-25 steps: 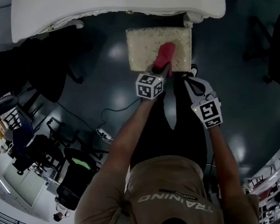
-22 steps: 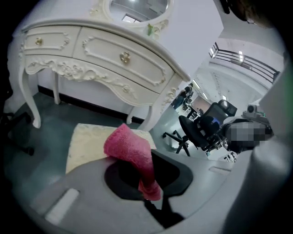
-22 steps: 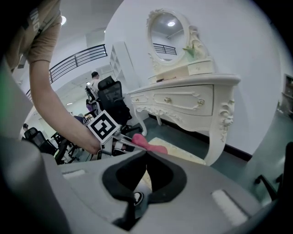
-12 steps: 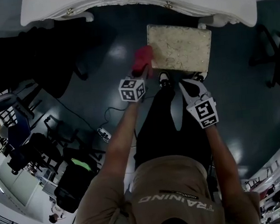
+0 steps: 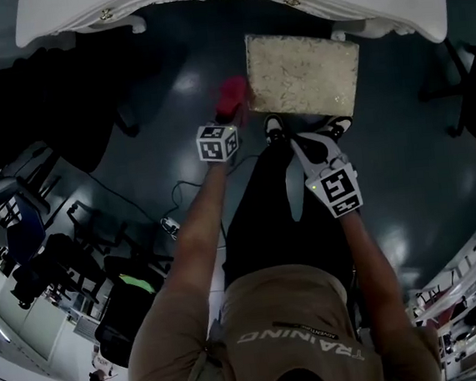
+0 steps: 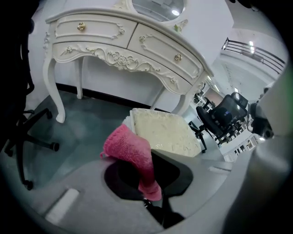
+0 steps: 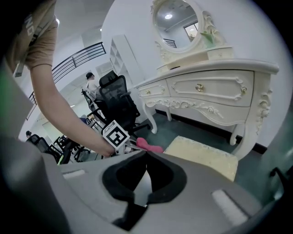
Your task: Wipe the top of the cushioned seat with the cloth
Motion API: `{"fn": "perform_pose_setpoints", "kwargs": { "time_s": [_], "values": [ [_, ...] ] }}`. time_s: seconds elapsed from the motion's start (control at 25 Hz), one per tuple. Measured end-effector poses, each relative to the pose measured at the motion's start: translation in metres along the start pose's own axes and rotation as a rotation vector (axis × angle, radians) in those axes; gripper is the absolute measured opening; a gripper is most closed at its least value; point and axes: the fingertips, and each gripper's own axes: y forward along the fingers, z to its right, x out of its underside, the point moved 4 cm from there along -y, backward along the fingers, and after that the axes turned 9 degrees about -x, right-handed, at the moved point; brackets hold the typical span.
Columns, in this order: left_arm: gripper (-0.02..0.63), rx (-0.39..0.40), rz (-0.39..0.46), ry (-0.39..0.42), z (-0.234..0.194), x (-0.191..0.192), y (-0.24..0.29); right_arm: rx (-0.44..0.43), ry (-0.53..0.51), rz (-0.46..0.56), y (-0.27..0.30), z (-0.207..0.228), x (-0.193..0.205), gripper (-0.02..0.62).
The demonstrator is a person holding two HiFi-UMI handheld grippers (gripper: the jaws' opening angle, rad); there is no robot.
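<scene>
Left grey two-jaw gripper [image 6: 151, 157] is stretched out ahead on a bare, nearly straight left forearm [image 5: 196, 231], jaws clamped on a pink towelling cloth [image 6: 130, 146] (a fold flops out front). Right grey two-jaw gripper [image 7: 147, 154] sits nearer the body, jaws pressed together, nothing between them.

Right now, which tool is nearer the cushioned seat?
Left. The left tool, gripping the cloth, is just left of the cushioned seat; the right tool hangs back, short of its near edge.
</scene>
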Motion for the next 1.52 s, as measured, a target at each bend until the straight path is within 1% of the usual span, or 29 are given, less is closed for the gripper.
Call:
{"fn": "perform_pose_setpoints", "kwargs": {
  "time_s": [0.2,0.36,0.6,0.76,1.0,1.2,1.36,1.52],
  "values": [
    [0.041,0.052,-0.027,0.052,0.029,0.004,0.025,0.006,0.012,-0.011,-0.005,0.006,0.008,0.003],
    [0.042,0.086,-0.073,0.089,0.062,0.009,0.043,0.006,0.010,-0.021,-0.019,0.016,0.016,0.004],
    [0.042,0.094,-0.090,0.094,0.109,0.008,0.065,0.055,0.078,0.013,-0.054,0.045,0.038,0.003],
    [0.042,0.123,-0.107,0.118,0.151,0.007,0.079,0.063,0.092,0.021,-0.081,0.061,0.052,0.003],
    [0.043,0.158,-0.138,0.160,0.225,0.007,0.106,0.075,0.122,0.035,-0.127,0.088,0.075,0.003],
    [0.041,0.195,-0.184,0.184,0.287,0.009,0.125,0.070,0.133,0.041,-0.160,0.110,0.091,0.003],
    [0.043,0.230,-0.202,0.195,0.325,0.009,0.137,0.074,0.142,0.036,-0.183,0.128,0.106,0.003],
    [0.043,0.253,-0.209,0.210,0.354,0.008,0.152,0.096,0.163,0.034,-0.204,0.148,0.123,0.003]
  ]
}}
